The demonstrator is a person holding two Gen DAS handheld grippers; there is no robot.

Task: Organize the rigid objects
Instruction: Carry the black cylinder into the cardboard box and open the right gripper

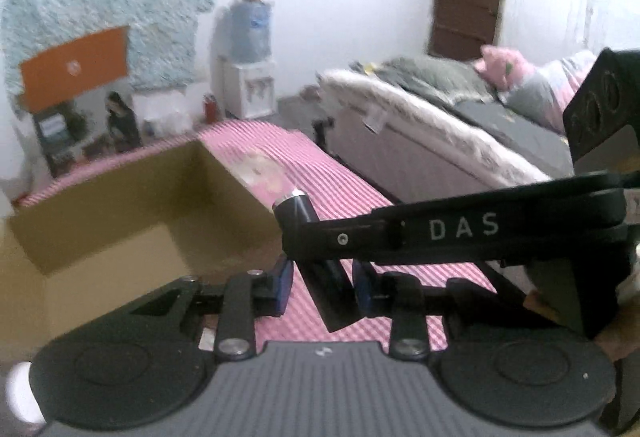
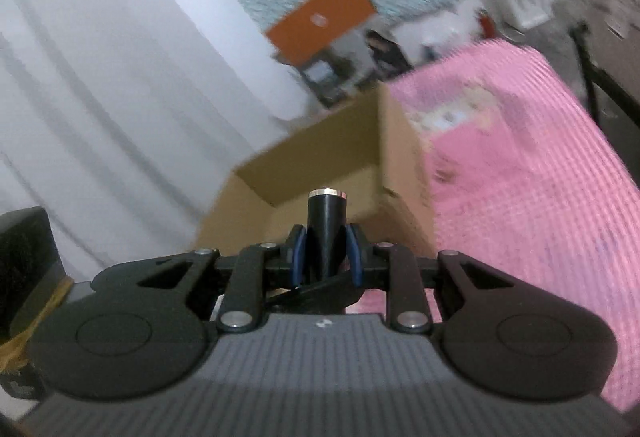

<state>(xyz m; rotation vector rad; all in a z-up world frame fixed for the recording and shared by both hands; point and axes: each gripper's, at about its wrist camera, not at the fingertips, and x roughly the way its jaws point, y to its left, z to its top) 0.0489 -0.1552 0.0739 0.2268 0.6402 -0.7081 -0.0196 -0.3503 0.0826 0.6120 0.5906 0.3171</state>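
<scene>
Both grippers carry one black tube toward the cardboard box.

Nearest us, in the left wrist view, our left gripper (image 1: 322, 287) has its blue pads (image 1: 283, 287) drawn in on the lower end of a black tube with a silver cap (image 1: 298, 207), and across it lies our right gripper (image 1: 460, 233), the black bar lettered DAS. From the right wrist view, our right gripper's (image 2: 326, 257) pads are clamped on the same tube (image 2: 326, 225), silver cap pointing ahead. We judge this the carry step: the tube is up off the pink striped cloth (image 1: 332, 173), held at both ends. Just beyond sits the open cardboard box (image 2: 320, 165). Next, we reckon, we bring the tube over the box's opening, lower it in, then part the fingers, both hands moving together so it doesn't twist.
</scene>
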